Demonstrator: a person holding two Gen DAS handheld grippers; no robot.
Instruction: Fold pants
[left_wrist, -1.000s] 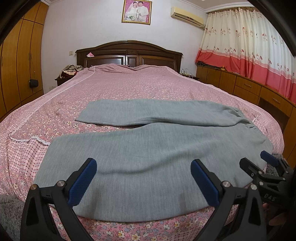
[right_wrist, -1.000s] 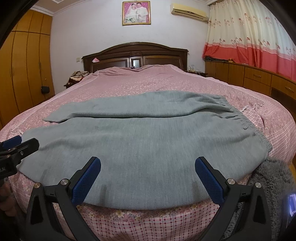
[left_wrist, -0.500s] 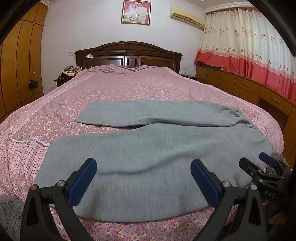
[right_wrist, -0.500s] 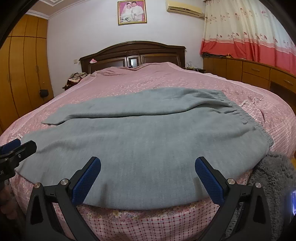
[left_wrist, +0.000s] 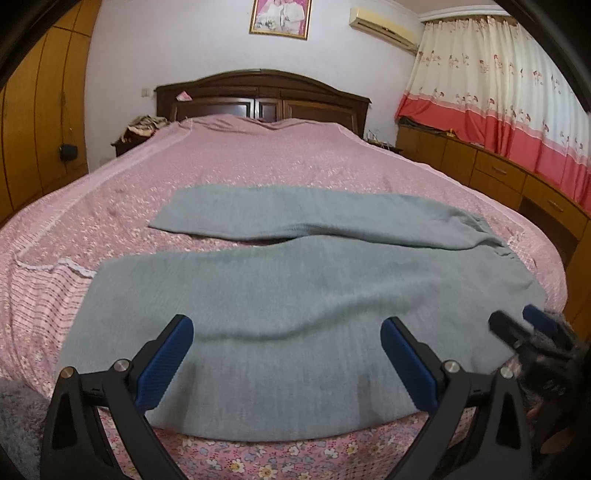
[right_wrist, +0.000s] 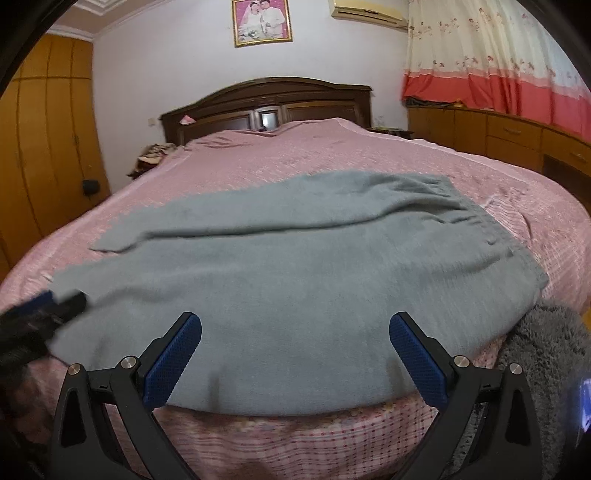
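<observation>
Grey knit pants (left_wrist: 295, 295) lie spread flat across the foot of the pink bed, legs pointing left and waistband at the right (right_wrist: 517, 258). The near leg (right_wrist: 277, 295) reaches the bed's front edge; the far leg (left_wrist: 295, 216) lies behind it, slightly apart. My left gripper (left_wrist: 286, 358) hovers open just above the near leg's front hem, nothing between its blue pads. My right gripper (right_wrist: 295, 354) is open over the same leg near the seat. Each gripper shows in the other's view: the right one (left_wrist: 532, 332) by the waistband corner, the left one (right_wrist: 48, 306) by the cuff.
The bed (left_wrist: 258, 155) has a pink floral cover and a dark wooden headboard (left_wrist: 262, 92). A grey fluffy rug (right_wrist: 546, 350) lies at the bed's right front corner. Wooden wardrobes (left_wrist: 37, 110) stand left, low cabinets (left_wrist: 498, 170) and red-white curtains right.
Both grippers have shifted forward and slightly up over the near leg; the views are tilted and blurred with motion. The pants have not moved.
</observation>
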